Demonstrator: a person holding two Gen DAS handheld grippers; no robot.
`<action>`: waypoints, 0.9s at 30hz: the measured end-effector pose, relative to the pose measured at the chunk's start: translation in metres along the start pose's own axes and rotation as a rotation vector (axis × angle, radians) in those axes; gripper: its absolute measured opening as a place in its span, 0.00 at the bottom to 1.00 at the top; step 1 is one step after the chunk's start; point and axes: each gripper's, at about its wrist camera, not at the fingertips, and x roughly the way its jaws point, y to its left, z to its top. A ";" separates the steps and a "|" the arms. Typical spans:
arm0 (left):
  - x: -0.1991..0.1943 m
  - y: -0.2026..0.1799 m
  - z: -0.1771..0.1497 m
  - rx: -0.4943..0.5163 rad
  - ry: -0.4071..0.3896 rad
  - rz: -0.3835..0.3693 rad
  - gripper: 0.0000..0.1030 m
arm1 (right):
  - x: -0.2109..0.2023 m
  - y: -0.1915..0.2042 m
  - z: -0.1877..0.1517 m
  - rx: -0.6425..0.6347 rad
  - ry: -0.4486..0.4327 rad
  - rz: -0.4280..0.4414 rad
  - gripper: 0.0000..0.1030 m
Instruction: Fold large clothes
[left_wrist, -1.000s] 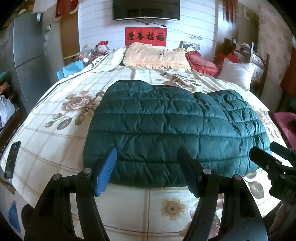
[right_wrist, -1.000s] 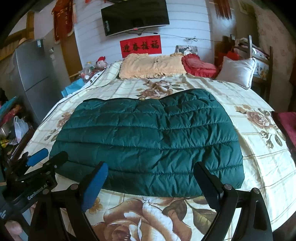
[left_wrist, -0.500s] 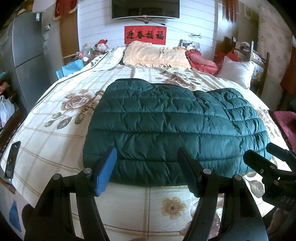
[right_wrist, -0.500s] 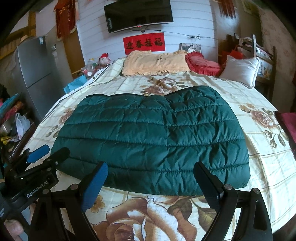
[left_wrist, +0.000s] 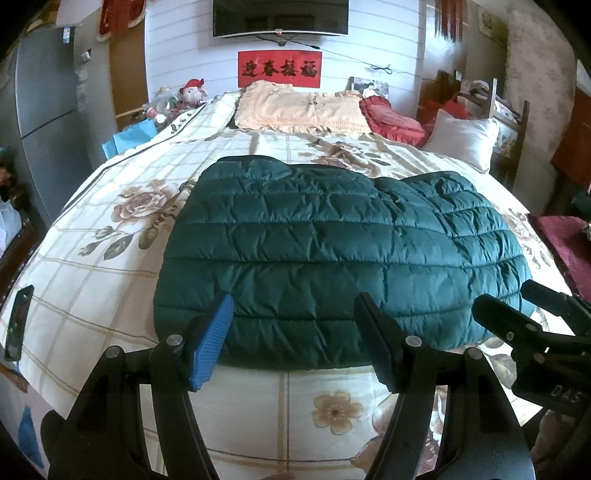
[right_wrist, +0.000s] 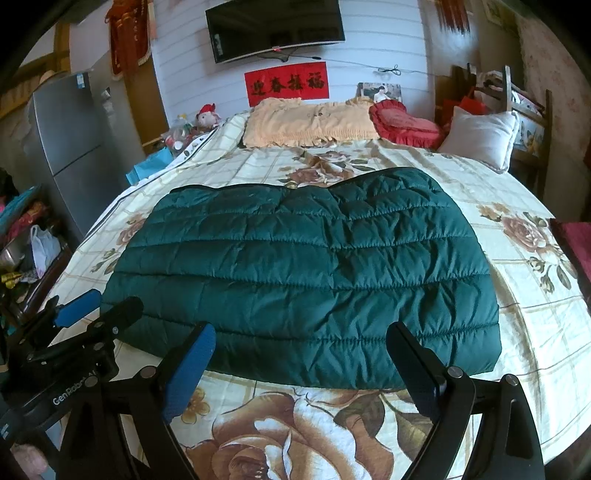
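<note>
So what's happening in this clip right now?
A person holds a hand-held gripper in each hand over a bed. A dark green quilted jacket lies spread flat on the floral bedspread. The left hand-held gripper and right hand-held gripper both hang open near the jacket's near edge, gripping nothing. No fold seems under way yet.

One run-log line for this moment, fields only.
garment: green quilted jacket flat on floral bedspread | left gripper: open, empty, near jacket's edge | right gripper: open, empty, near jacket's edge | fold: not begun
</note>
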 end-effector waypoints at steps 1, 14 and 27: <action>0.000 0.000 0.000 0.001 -0.001 0.000 0.66 | 0.000 0.000 0.000 0.000 0.002 0.002 0.89; 0.001 -0.002 0.001 0.006 -0.002 -0.007 0.66 | 0.001 0.002 0.002 -0.003 0.002 0.003 0.89; 0.003 0.000 0.001 0.002 0.004 -0.005 0.66 | 0.006 0.004 0.001 0.001 0.017 0.010 0.89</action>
